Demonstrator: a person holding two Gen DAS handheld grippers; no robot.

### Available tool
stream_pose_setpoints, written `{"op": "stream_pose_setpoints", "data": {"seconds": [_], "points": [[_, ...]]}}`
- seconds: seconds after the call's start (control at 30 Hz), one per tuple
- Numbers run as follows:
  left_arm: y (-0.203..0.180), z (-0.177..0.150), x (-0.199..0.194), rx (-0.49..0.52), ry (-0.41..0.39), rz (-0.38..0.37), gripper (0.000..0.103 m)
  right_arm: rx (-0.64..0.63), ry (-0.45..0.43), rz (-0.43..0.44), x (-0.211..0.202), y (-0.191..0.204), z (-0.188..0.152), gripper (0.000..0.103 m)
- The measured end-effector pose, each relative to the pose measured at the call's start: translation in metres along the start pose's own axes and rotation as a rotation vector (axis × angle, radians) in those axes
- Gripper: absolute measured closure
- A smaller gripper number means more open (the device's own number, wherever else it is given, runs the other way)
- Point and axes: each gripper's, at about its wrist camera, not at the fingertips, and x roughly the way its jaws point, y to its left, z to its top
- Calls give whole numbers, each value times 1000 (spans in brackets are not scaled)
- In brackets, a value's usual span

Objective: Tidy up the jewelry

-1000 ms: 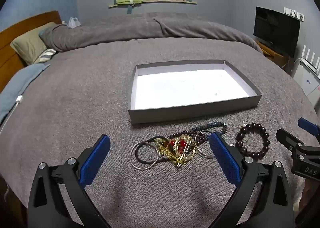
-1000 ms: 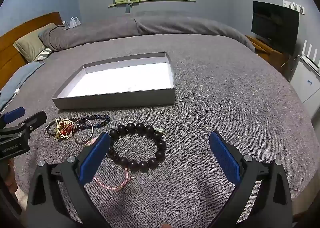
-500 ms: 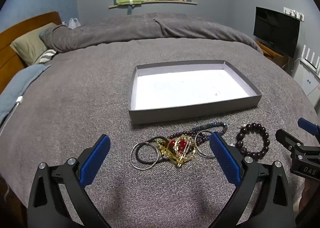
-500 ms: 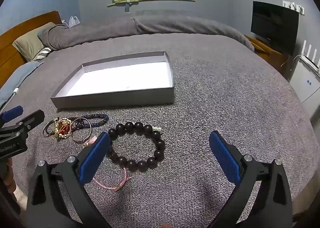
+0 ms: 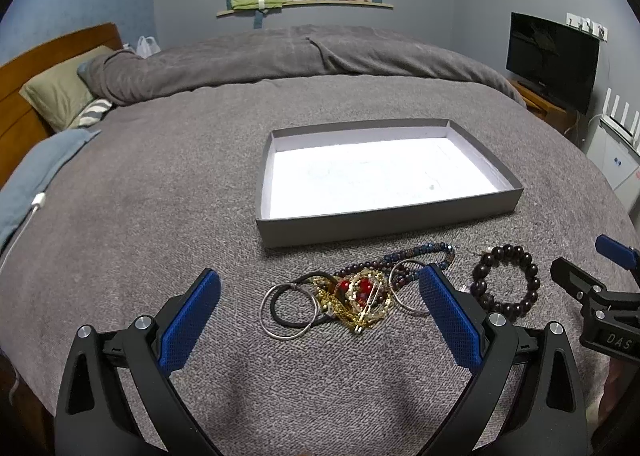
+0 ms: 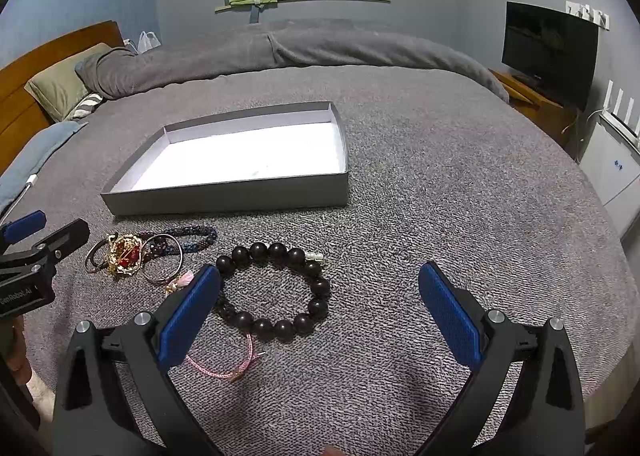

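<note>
A shallow grey box [image 5: 384, 222] with a white floor lies open on the grey bedspread; it also shows in the right wrist view [image 6: 224, 198]. In front of it lies a tangle of jewelry [image 5: 356, 296]: gold chain with red stones, silver rings, a black hair tie, a dark blue bead strand. A dark wooden bead bracelet [image 5: 505, 282] lies to its right, also in the right wrist view [image 6: 276, 290], with a pink cord [image 6: 228, 370] beside it. My left gripper [image 5: 318, 322] is open just short of the tangle. My right gripper [image 6: 320, 316] is open over the bracelet's right side.
The bed [image 5: 160, 196] carries a rolled grey duvet [image 5: 280, 60] and pillows [image 5: 60, 96] at the far left. A TV [image 5: 552, 56] stands on a cabinet at the right. A white charging cable [image 5: 38, 202] lies at the left edge.
Both grippers stay open. The right gripper has crept slightly forward toward the bead bracelet. The left view is nearly unchanged.
</note>
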Motion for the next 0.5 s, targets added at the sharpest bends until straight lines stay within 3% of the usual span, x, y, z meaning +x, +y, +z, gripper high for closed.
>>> {"op": "stream_pose_setpoints", "data": {"seconds": [0.5], "points": [[-2, 1, 1, 4, 2, 2, 4, -1, 4, -2, 1, 0, -1, 5]]}}
